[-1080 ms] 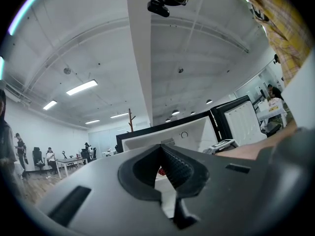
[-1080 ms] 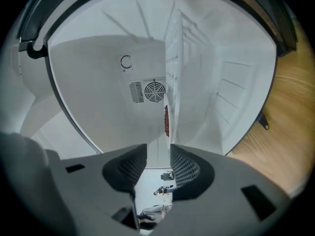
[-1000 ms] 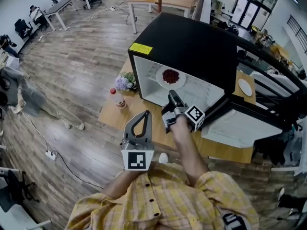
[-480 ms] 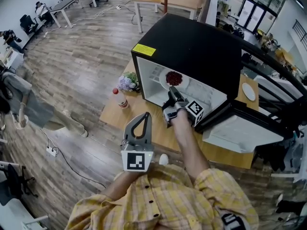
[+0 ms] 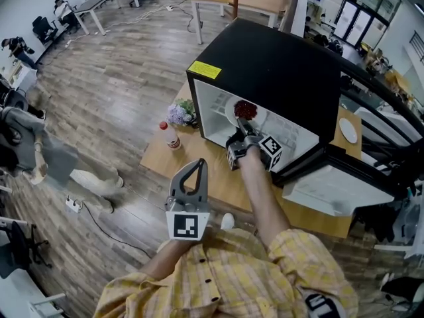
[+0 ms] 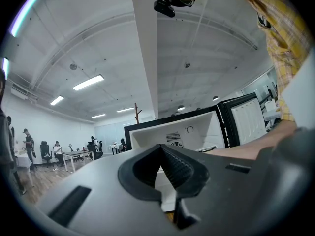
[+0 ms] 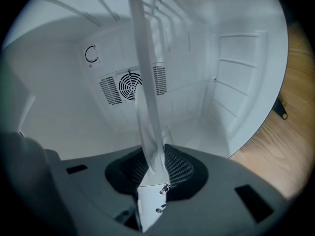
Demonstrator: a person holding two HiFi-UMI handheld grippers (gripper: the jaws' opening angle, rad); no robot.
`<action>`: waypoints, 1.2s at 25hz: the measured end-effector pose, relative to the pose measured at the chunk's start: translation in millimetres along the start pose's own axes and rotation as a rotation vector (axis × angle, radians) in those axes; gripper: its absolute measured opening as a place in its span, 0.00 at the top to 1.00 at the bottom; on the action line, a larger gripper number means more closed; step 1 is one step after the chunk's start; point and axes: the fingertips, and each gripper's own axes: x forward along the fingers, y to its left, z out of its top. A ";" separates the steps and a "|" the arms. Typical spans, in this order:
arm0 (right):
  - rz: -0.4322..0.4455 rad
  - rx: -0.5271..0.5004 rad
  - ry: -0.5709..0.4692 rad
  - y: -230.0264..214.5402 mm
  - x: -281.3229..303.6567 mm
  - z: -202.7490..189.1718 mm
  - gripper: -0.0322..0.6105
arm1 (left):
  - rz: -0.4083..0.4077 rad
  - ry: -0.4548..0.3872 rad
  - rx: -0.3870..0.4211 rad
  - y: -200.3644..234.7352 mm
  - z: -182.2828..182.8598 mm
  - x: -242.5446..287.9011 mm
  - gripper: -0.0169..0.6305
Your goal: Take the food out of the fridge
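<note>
Change: the right gripper point(image 5: 241, 122) has advanced from in front of the fridge point(image 5: 278, 65) opening to the plate point(image 5: 230, 108) rim; the left gripper point(image 5: 197, 165) is unmoved.
Right jaws: partly spread and closing. The plate rim stands edge-on between the pads and is not yet clamped.
Left jaws: pressed together, empty, held before the chest.
Food point(image 5: 245, 108): a red heap on the white plate, inside the open fridge.

Matt black fridge point(image 5: 278, 65), smooth white plastic inside, wooden table point(image 5: 159, 159)
</note>
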 end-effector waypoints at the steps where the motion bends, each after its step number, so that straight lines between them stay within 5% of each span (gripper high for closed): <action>1: -0.005 -0.005 -0.002 -0.6 0.1 0.3 0.81 | 0.004 0.006 -0.005 1.6 -1.4 -0.3 0.96; 30: -0.053 0.019 0.046 6.4 -12.2 -14.5 0.92 | -0.029 0.013 -0.038 -3.4 -8.5 -4.6 0.96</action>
